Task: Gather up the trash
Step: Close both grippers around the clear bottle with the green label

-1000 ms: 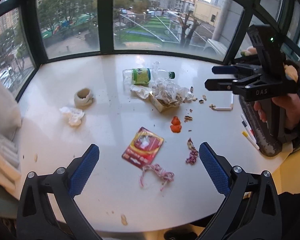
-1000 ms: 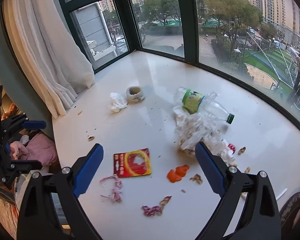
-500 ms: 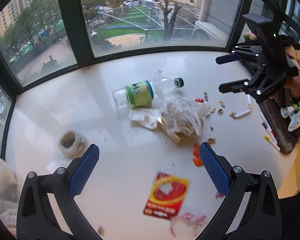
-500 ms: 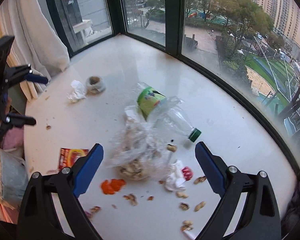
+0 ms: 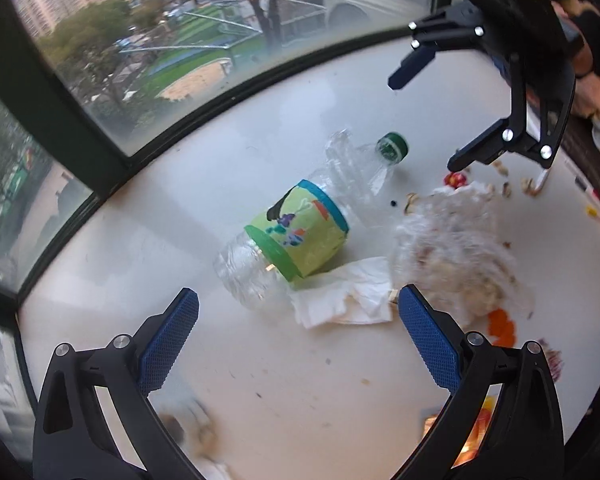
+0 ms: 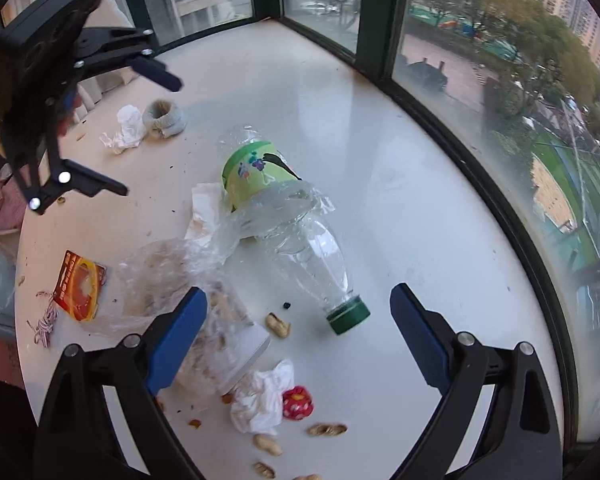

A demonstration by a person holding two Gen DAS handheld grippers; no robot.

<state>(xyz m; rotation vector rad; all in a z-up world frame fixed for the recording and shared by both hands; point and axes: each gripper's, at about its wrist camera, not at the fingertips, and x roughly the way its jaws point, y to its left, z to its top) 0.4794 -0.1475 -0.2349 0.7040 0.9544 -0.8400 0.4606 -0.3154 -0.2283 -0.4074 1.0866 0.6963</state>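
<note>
Left gripper (image 5: 298,332): wide open, empty.
Bottle (image 5: 296,236): lying crushed on the sill, tissue (image 5: 345,294) just beside it.
Right gripper (image 6: 298,334): open too, cap end between its fingers.
Risk: probably bottle rolls off, or snags the peanut bag (image 6: 172,276).

Left wrist view: red packet (image 5: 473,436) at lower right half-hidden behind gripper finger, blurred. Brownish blob (image 5: 188,430) at lower left too smeared to identify, possibly the sock. Right wrist view: peanuts (image 6: 286,476) cut off by bottom edge.
</note>
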